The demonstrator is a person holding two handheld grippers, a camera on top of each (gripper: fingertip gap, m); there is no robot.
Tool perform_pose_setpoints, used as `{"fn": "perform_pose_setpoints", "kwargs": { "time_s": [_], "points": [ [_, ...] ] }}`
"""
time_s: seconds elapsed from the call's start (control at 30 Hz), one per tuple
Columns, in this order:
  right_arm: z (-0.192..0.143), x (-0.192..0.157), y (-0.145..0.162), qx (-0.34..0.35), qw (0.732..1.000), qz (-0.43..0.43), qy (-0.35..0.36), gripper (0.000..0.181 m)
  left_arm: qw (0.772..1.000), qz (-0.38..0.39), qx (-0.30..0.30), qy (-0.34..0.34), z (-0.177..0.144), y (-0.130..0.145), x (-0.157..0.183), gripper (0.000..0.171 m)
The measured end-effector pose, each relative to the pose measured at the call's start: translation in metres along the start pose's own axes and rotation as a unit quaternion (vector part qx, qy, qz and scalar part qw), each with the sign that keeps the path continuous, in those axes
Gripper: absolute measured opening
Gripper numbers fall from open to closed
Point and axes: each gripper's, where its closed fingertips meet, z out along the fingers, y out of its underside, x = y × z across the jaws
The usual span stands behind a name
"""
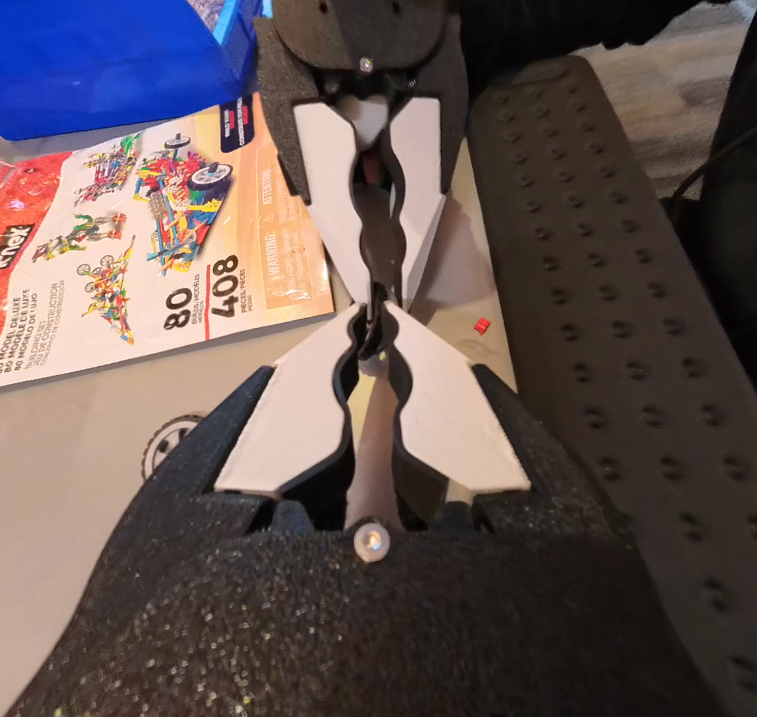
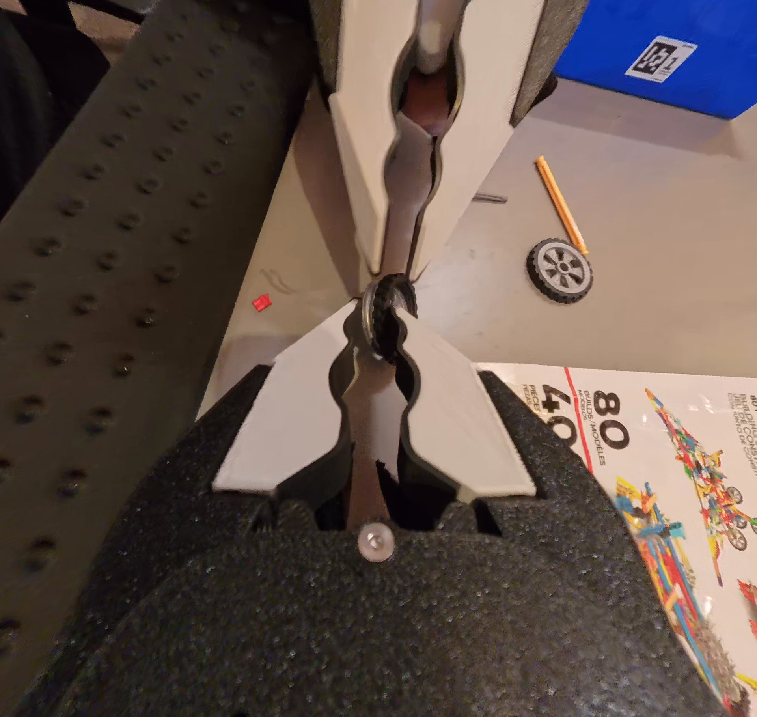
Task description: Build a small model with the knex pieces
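My right gripper [image 2: 379,312] is shut on a small black wheel [image 2: 385,322] with a grey rim, held edge-on at its fingertips above the pale table [image 2: 614,308]. My left gripper [image 1: 375,316] faces it tip to tip and is shut on a thin black rod-like piece [image 1: 370,330]. That piece shows as a dark line between the left fingers in the right wrist view [image 2: 414,242]. In the left wrist view the right gripper [image 1: 383,291] comes in from the top. In the right wrist view the left gripper [image 2: 393,271] comes in from the top. The tips almost touch at the wheel.
A blue bin [image 1: 102,62] stands behind a printed building-set sheet [image 1: 184,246]. A second wheel [image 2: 560,268], an orange rod [image 2: 560,203] and a thin dark rod [image 2: 491,197] lie on the table. A small red piece [image 1: 482,325] lies near a black dimpled panel [image 1: 614,287]. The tips of both grippers are at nearly the same place.
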Motion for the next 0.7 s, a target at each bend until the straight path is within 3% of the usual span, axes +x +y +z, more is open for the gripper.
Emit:
{"fn": "perform_pose_setpoints", "kwargs": {
  "time_s": [0.1,0.27,0.4,0.47,0.57,0.7],
  "points": [
    [0.001,0.000,-0.002,0.002,1.000,0.001,-0.002,0.011,1.000,0.005,-0.021,-0.001,0.005,0.008,0.002,0.009],
    [-0.005,0.003,-0.006,0.018,1.000,0.005,0.000,0.011,0.999,0.002,-0.033,-0.007,0.007,0.013,-0.003,0.039],
    [-0.010,0.003,-0.016,0.050,0.999,0.013,-0.006,0.011,0.999,0.019,-0.045,-0.001,0.014,0.016,0.003,0.031],
    [-0.014,0.003,-0.021,0.070,0.997,0.020,-0.012,0.011,0.999,0.014,-0.027,-0.010,0.014,0.009,-0.001,0.018],
    [-0.018,0.006,-0.027,0.092,0.995,0.034,-0.013,0.011,1.000,0.005,-0.004,-0.008,0.012,0.004,-0.003,0.016],
    [-0.018,0.015,-0.026,0.098,0.994,0.049,0.004,0.011,0.999,0.020,-0.018,-0.041,0.011,0.005,-0.013,0.013]
  ]
}}
